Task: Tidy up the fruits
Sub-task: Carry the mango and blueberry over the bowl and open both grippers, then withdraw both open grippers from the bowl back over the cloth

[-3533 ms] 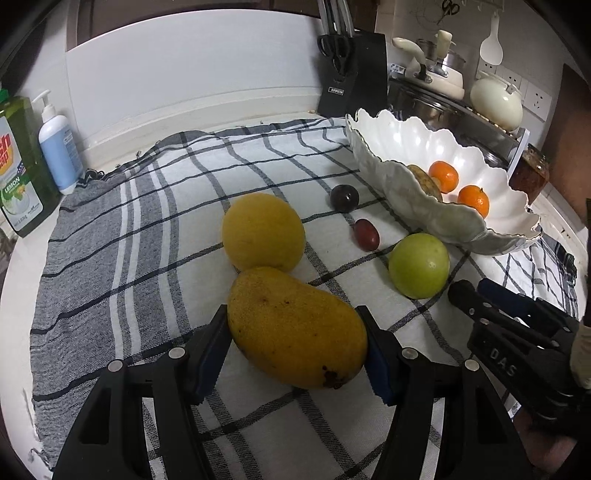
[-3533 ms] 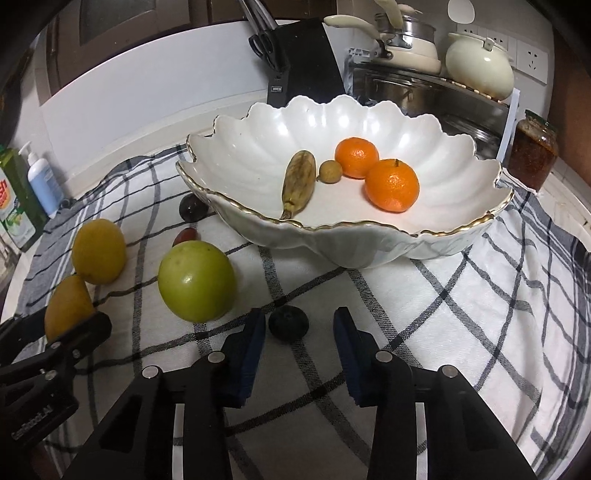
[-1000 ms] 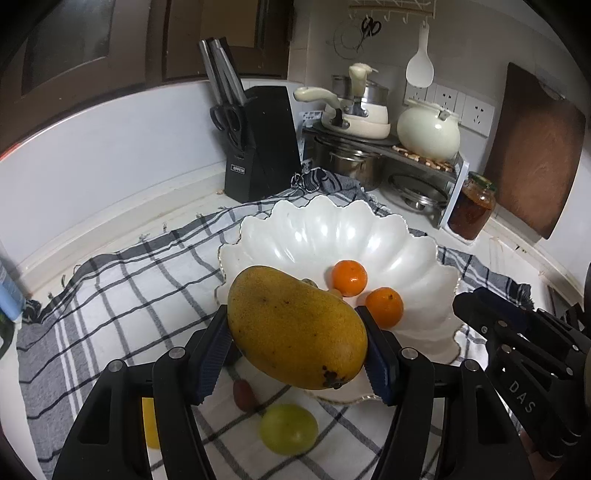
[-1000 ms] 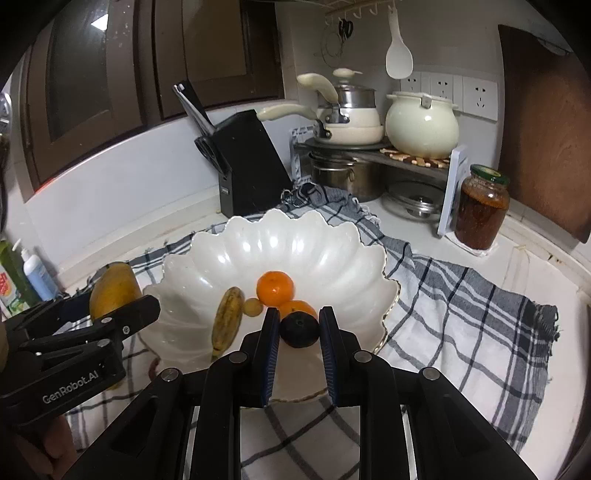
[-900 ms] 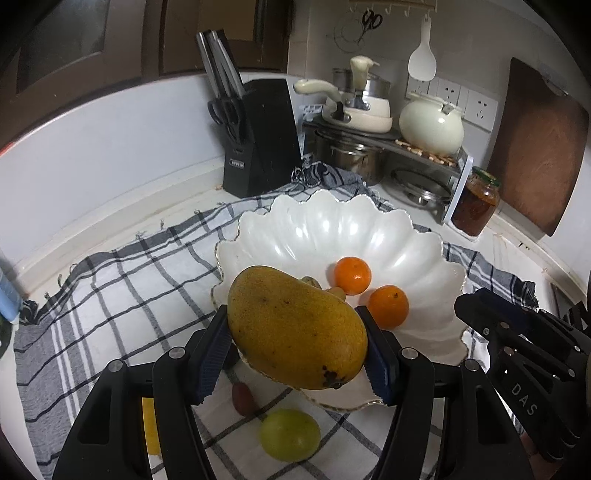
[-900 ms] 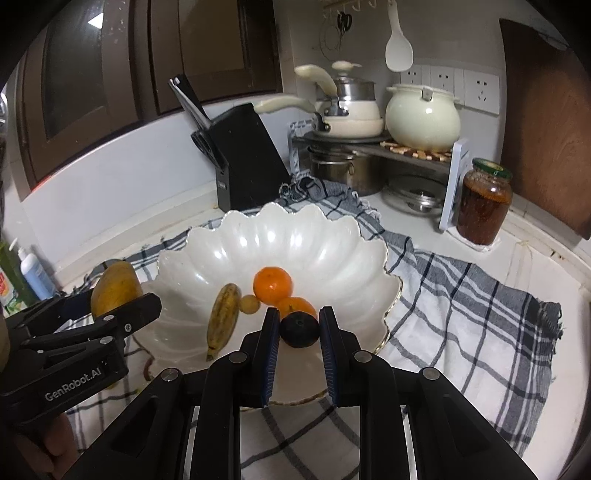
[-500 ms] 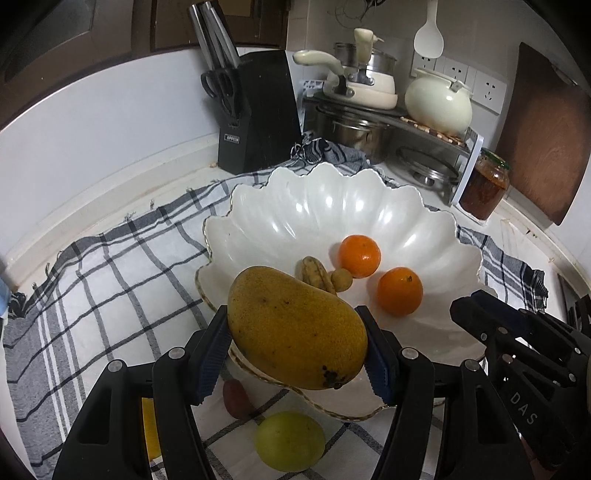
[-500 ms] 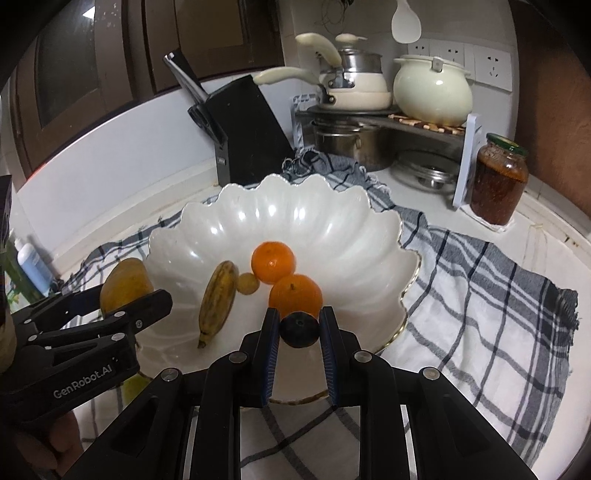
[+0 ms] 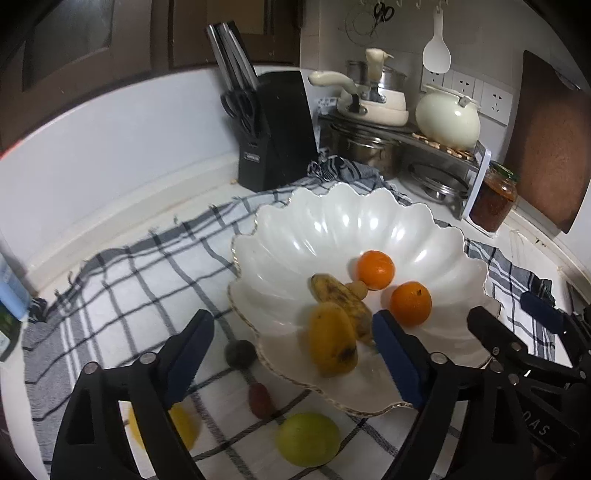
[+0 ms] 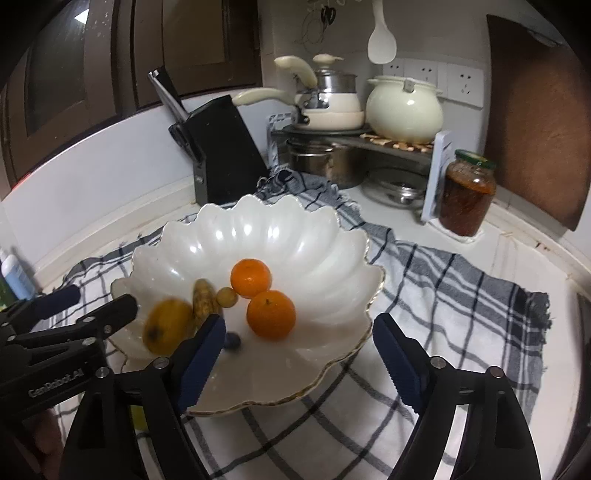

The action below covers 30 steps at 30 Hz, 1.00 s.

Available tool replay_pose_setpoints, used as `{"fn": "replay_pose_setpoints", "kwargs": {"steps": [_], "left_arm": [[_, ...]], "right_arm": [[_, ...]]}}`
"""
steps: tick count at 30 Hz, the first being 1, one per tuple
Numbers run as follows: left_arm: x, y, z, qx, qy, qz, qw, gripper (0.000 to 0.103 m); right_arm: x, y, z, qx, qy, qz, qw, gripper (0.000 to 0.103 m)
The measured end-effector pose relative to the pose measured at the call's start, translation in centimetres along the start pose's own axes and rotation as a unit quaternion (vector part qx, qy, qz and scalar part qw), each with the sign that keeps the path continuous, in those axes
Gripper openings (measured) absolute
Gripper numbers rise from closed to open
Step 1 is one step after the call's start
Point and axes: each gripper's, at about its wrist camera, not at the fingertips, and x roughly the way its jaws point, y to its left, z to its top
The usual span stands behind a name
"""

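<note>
Left tool and right tool now spread wide, empty; mango and dark fruit dropped into bowl.

Black knife block is standing upright against the back wall on the desk. Checked cloth is lying spread over the desk. Metal rack is carrying a cream pot and saucepan. Jar of red preserve is sitting beside the rack. White spoon is hanging on the wall above.
</note>
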Motion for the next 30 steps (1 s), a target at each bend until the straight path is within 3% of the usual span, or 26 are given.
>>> {"fn": "replay_pose_setpoints", "kwargs": {"steps": [6,20,30], "left_arm": [[-1.9,1.1,-0.5,-0.007,-0.007,0.016,0.9998,0.101],[-8.2,4.8,-2.3,-0.026,-0.038,0.047,0.9978,0.103],[-10.6,6.9,-4.1,-0.038,-0.043,0.058,0.9966,0.103]], "right_arm": [[-1.9,0.8,0.3,-0.004,-0.015,-0.016,1.0,0.091],[-6.9,4.9,0.2,-0.026,-0.047,-0.006,0.999,0.091],[-8.9,7.3,-0.8,-0.04,-0.055,0.007,0.998,0.091]]}}
